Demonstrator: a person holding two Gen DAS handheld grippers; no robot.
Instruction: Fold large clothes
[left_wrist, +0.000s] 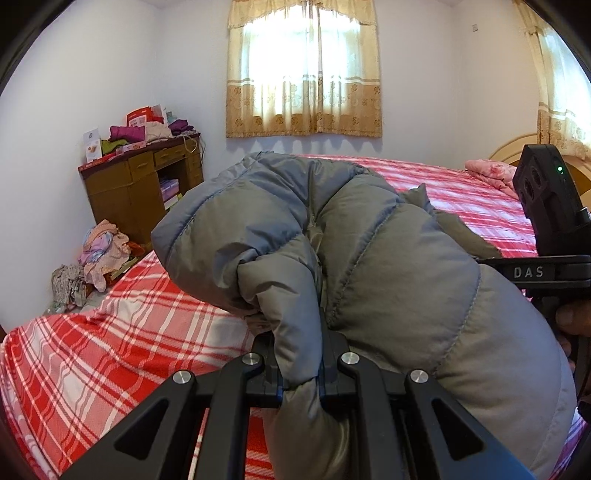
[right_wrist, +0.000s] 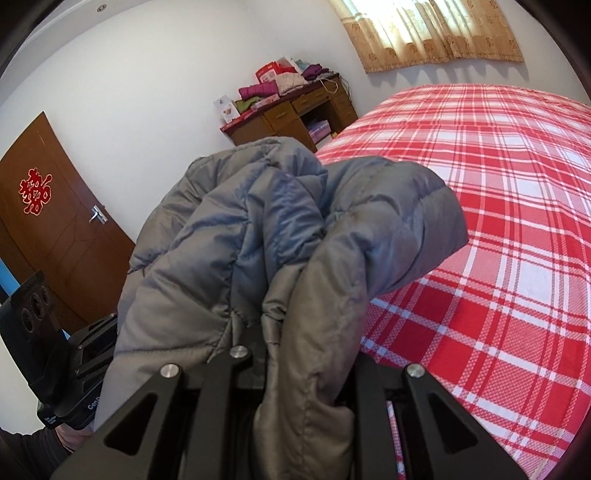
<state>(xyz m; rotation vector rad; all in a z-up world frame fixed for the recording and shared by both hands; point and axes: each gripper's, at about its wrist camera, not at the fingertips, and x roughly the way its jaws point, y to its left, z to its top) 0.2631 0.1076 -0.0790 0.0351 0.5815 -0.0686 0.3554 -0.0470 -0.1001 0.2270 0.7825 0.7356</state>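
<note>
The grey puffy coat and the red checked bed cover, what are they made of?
The grey puffy coat looks like thin, smooth nylon or polyester with soft filling: it has a slight sheen and stitched, bulging sections. The red checked bed cover looks like woven cotton, matte, with a fine weave showing; that is a guess.

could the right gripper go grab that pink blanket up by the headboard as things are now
Probably not yet. The right gripper is shut on a fold of the grey puffer jacket, so its jaws are taken. The pink blanket lies by the headboard across the plaid bed, well beyond the jacket. It would need to let go first.
</note>
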